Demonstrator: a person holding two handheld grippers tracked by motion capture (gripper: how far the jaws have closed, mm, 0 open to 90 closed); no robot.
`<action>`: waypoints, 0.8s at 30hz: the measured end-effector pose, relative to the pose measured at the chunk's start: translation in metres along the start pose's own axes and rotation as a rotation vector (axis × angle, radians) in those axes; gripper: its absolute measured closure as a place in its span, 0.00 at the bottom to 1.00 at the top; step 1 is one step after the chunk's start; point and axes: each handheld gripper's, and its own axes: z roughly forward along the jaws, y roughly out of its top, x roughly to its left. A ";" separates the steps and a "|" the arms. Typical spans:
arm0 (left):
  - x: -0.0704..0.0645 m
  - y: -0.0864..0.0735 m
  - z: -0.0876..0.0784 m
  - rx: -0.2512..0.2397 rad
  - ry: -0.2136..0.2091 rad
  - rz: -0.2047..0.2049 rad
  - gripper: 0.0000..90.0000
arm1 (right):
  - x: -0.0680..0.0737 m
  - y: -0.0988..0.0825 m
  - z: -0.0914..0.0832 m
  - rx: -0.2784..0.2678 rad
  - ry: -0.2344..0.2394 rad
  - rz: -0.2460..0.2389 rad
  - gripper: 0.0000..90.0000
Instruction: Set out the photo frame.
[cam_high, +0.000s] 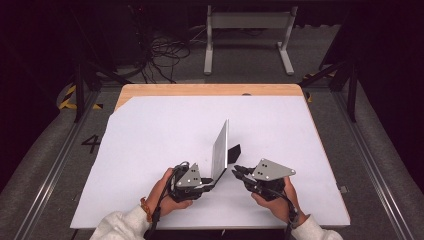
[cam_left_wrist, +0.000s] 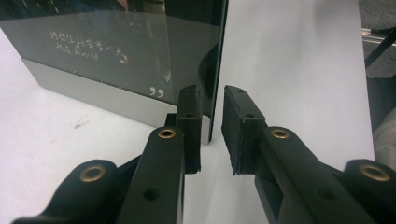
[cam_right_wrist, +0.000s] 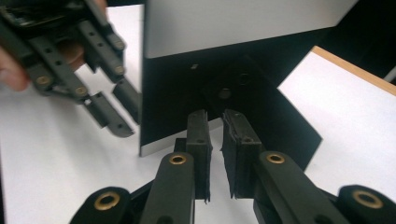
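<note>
Picture frame set upright on the table, both grippers just off it.

The left gripper (cam_high: 212, 181) straddles the frame's (cam_high: 220, 150) near edge, fingers (cam_left_wrist: 189, 122) slightly spread, apparently not clamping; the right gripper (cam_high: 238, 171) faces its back stand (cam_right_wrist: 261, 105), fingers narrowly parted and empty. Next, probably: draw clear without tipping it. White sheet (cam_high: 150, 150) on the wooden table (cam_high: 200, 90); cables (cam_high: 165, 52) on grey floor beyond.

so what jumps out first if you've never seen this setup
A thin picture frame with a dark glass front stands upright near the middle of the white table, propped on a black back stand. The left gripper sits at its near corner, the frame's edge between slightly parted jaws. The right gripper points at the frame's back, holding nothing.
</note>
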 end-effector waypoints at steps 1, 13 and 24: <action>0.002 -0.001 -0.003 -0.007 0.002 -0.005 0.85 | 0.002 0.000 0.000 0.000 0.004 0.001 0.90; 0.000 0.002 0.004 0.003 0.004 0.013 0.85 | 0.015 0.003 0.003 -0.006 0.042 -0.017 0.83; 0.000 0.001 0.008 0.014 0.000 0.010 0.84 | 0.023 0.007 0.011 -0.010 0.057 0.000 0.70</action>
